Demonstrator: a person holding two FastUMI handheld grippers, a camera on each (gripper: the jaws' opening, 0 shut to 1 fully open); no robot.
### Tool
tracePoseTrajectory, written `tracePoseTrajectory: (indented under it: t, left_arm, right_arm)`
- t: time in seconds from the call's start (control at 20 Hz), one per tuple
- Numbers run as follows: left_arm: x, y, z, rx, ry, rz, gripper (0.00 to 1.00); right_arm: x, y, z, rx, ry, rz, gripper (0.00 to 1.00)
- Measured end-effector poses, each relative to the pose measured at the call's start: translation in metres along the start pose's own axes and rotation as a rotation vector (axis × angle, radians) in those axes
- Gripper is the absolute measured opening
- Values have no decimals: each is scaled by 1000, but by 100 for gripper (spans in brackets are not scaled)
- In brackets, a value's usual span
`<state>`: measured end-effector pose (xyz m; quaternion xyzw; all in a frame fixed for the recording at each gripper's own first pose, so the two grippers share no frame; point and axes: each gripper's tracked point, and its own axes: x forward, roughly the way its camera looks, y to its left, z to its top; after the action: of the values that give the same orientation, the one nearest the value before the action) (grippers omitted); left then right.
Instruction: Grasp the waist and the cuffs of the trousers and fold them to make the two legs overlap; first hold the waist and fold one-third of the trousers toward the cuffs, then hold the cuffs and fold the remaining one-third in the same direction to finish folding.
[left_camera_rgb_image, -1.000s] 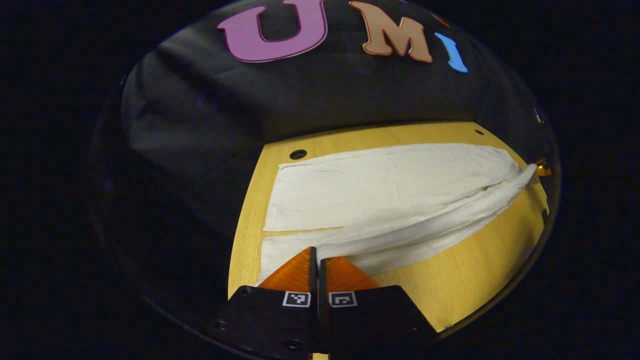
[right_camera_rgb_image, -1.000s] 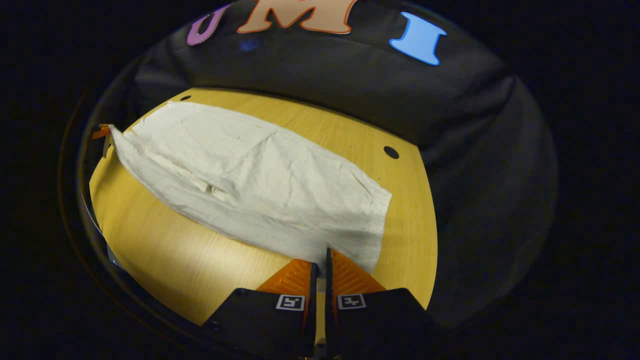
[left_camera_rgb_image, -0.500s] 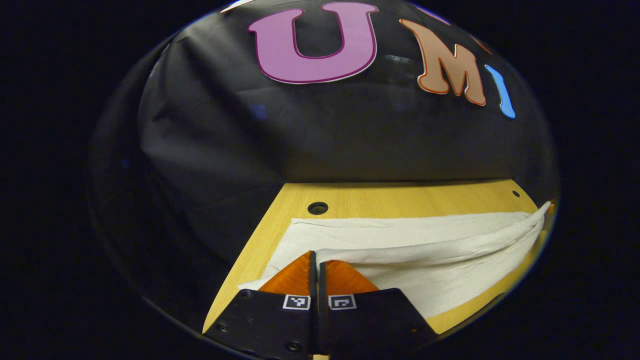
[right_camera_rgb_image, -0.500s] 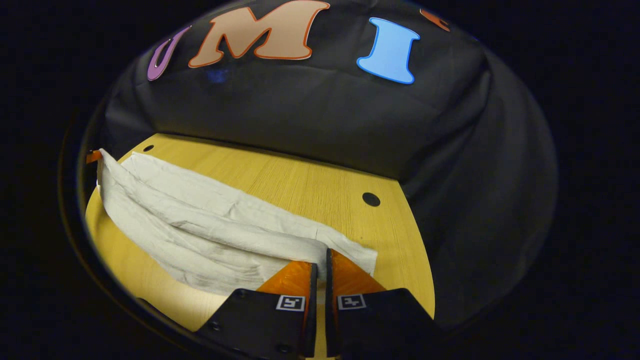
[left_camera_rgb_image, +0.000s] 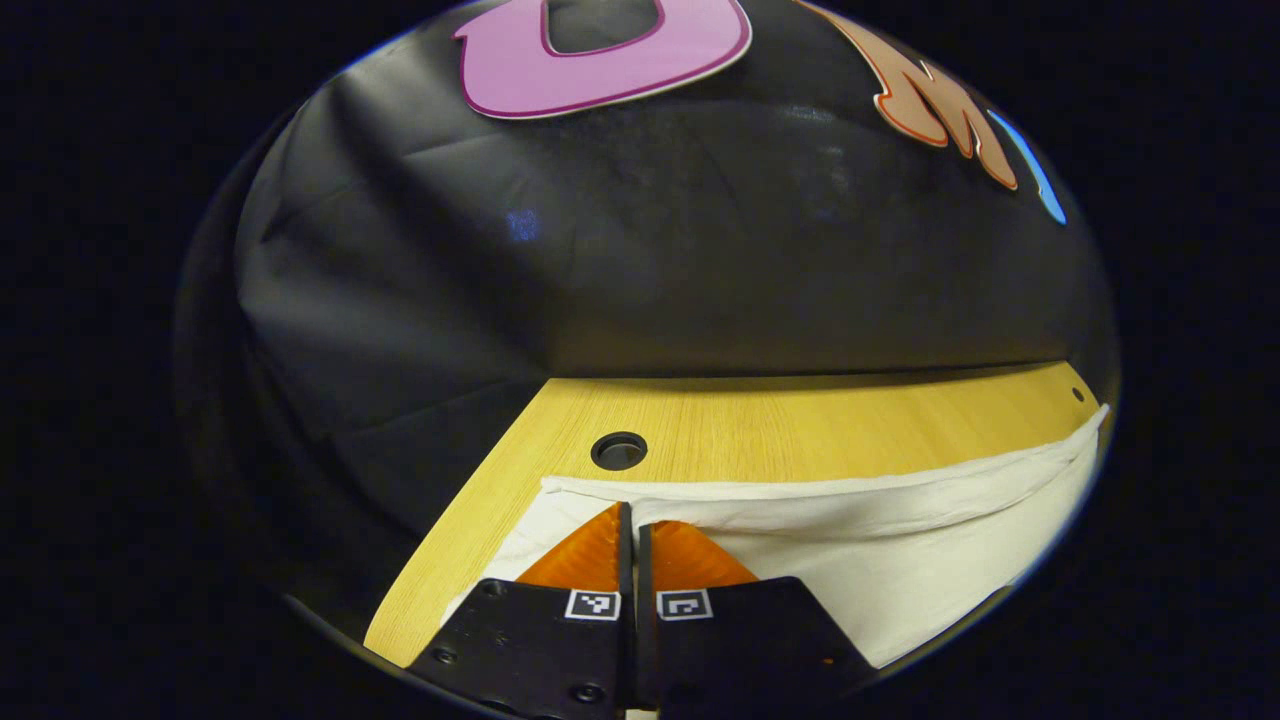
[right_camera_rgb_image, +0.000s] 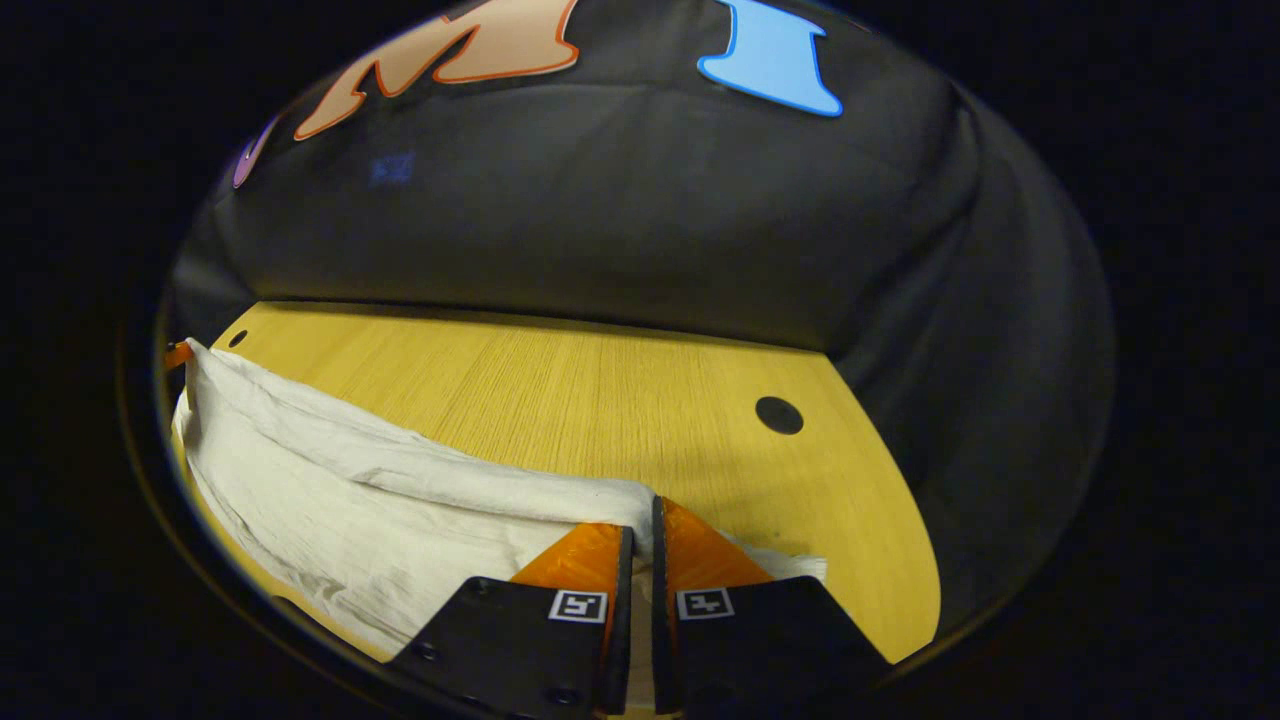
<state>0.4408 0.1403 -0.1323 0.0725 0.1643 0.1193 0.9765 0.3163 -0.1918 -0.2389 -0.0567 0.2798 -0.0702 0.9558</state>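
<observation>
1. Trousers (left_camera_rgb_image: 900, 540) lay on the table (left_camera_rgb_image: 800, 420), their white cloth spreading from 6 toward 3 o'clock in the left gripper view and from 6 toward 9 o'clock in the right gripper view.
2. I had my left gripper (left_camera_rgb_image: 628, 525) clenched on one end's edge, cloth pinched between the fingers.
3. My right gripper (right_camera_rgb_image: 640, 530) was clenched the same way on the other end; which end was waist and which cuffs I could not tell.
4. I judged I was carrying one leg over the other, the lifted edge sagging between my two grips.
5. Risks: uneven travel would skew the legs; thin cloth could slip out; the slack middle could bunch into creases.
</observation>
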Motion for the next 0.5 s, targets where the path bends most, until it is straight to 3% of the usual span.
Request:
tracePoseTrajectory:
  t: [0.15,0.2,0.25,0.3,0.4,0.5]
  left_arm:
    - [4,-2,-2,2,-13,14,2]
    - [5,-2,0,-14,-18,20,4]
    - [2,-4,0,-38,-20,18,17]
    - [-4,-5,3,-66,-22,19,29]
    - [-20,-1,9,-95,-23,40,100]
    - [-36,-3,16,-110,-33,31,96]
  right_arm:
    - [7,3,1,19,-9,13,17]
    - [8,6,5,43,-14,24,26]
    - [6,10,8,73,-15,46,31]
    - [2,12,12,102,-18,66,46]
    - [-11,13,16,149,-19,100,93]
    - [-30,5,23,171,-35,102,99]
